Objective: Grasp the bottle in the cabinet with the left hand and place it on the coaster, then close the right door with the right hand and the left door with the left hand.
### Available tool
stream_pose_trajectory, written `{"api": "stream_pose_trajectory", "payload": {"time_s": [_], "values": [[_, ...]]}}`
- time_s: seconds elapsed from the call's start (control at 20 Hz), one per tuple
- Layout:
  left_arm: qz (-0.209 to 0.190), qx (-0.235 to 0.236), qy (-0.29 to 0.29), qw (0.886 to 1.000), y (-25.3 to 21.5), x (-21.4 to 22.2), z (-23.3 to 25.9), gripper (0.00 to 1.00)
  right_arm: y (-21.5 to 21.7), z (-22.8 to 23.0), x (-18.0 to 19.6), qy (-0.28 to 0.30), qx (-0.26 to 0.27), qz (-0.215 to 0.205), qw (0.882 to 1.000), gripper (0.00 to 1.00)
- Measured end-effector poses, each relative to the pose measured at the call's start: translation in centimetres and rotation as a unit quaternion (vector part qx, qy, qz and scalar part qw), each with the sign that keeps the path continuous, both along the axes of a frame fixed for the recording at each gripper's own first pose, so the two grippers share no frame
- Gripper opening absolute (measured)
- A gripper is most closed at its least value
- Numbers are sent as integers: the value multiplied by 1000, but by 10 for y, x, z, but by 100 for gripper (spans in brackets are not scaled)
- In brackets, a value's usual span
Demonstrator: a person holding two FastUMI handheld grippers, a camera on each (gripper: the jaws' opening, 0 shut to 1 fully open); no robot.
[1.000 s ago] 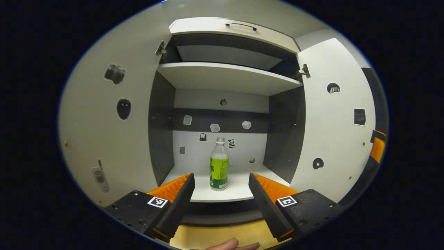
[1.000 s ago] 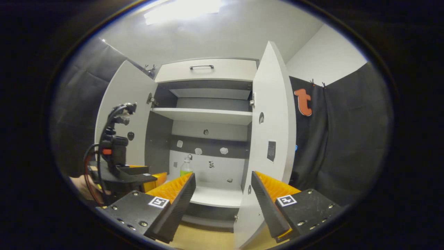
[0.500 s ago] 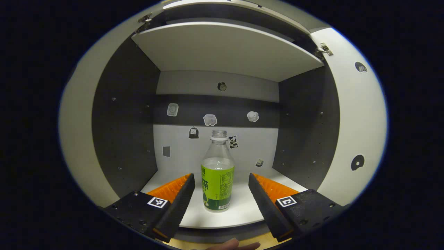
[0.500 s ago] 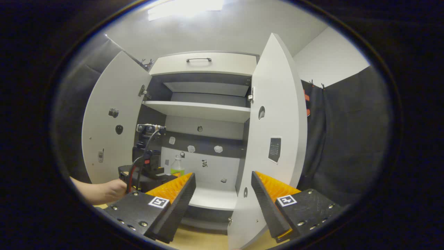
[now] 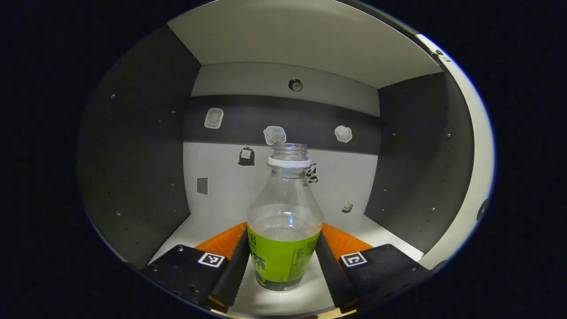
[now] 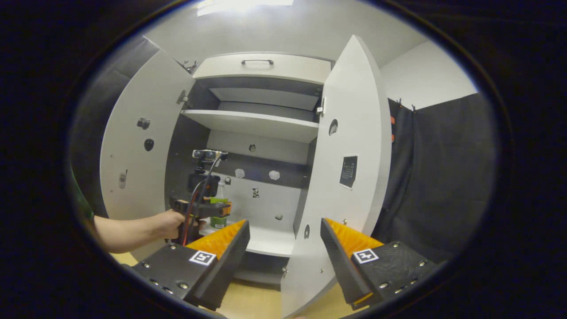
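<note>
The clear plastic bottle with the green label (image 5: 284, 230) stands upright near the cabinet shelf's (image 5: 201, 226) front edge, dead ahead between the left tongs' (image 5: 282, 261) parted fingers, not yet clamped; the right tongs (image 6: 284, 248) hang apart, farther off.

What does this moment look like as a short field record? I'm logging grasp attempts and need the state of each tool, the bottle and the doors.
left tool: inside the cabinet, fingers either side of the bottle; contact cannot be told
right tool: open, holding nothing, outside the cabinet
bottle: upright on lower shelf, no cap, partly filled, green label
left door: open
right door: open
</note>
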State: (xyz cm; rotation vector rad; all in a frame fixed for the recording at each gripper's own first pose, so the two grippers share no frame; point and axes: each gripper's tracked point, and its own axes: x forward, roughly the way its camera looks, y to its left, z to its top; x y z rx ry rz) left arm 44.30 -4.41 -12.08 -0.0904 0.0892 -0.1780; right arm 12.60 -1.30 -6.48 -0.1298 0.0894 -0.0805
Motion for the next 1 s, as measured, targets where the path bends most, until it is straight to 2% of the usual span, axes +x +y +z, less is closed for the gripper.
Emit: {"api": "stream_pose_trajectory", "payload": {"time_s": [0.25,0.6,0.75,1.0], "values": [[-13,5,-25,1000,1,-47,22,80,15,6,-17,-4,18,18,1000,96],[-25,19,-46,998,4,-140,34,80,38,20,-59,-19,38,48,998,96],[-31,12,-40,999,3,-181,29,80,46,24,-77,-23,39,61,997,97],[-51,28,-34,998,-7,-243,1,80,53,21,-102,-19,45,73,996,97]]}}
